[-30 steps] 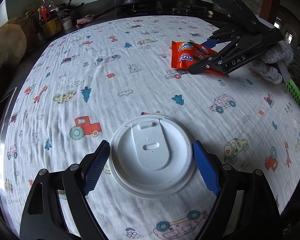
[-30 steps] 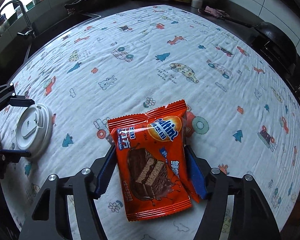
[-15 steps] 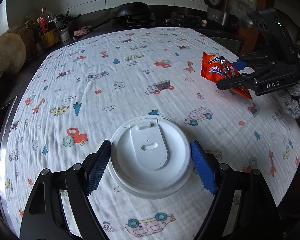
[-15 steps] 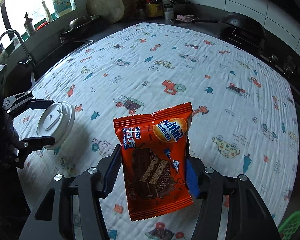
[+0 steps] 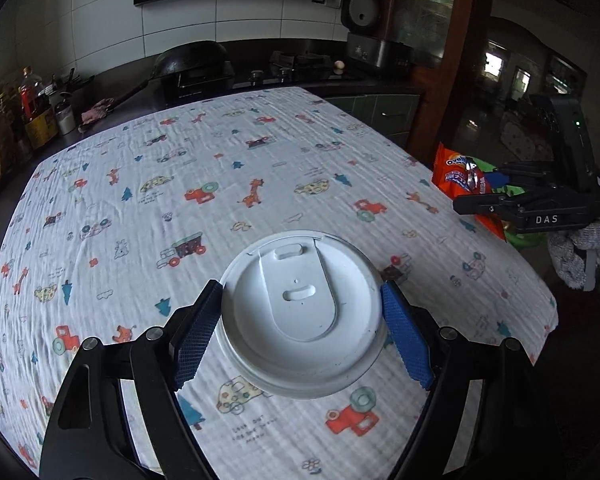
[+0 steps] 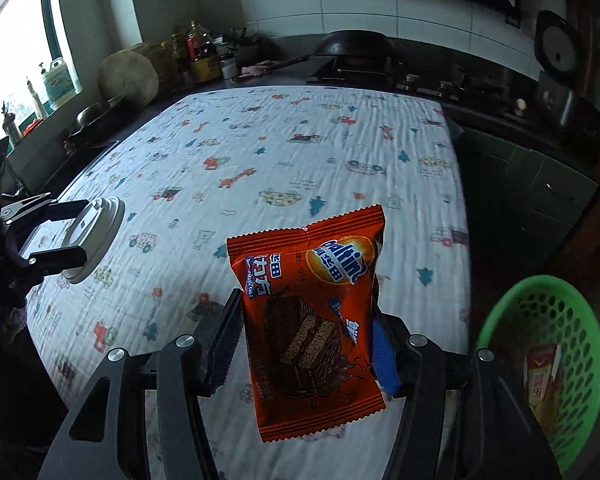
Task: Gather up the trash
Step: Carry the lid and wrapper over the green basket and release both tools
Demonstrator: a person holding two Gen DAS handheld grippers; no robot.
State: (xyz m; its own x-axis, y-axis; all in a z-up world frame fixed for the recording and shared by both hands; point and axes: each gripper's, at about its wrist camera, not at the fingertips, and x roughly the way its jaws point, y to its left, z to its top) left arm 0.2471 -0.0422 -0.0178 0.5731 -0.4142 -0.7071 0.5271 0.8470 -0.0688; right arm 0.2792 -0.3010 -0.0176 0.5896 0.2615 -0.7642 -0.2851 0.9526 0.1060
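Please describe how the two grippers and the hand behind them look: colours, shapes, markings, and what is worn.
Both grippers are black metal linkages with silver bolts and blue textured pads. The left gripper fills the bottom of its own view. The right gripper carries white letters "DAS" and a small green light on its body. Behind it, the hand wears a grey-and-white knitted glove. No cables are visible.

Open tablecloth (image 5: pixel 260 152) beside basket (image 6: pixel 580 300)
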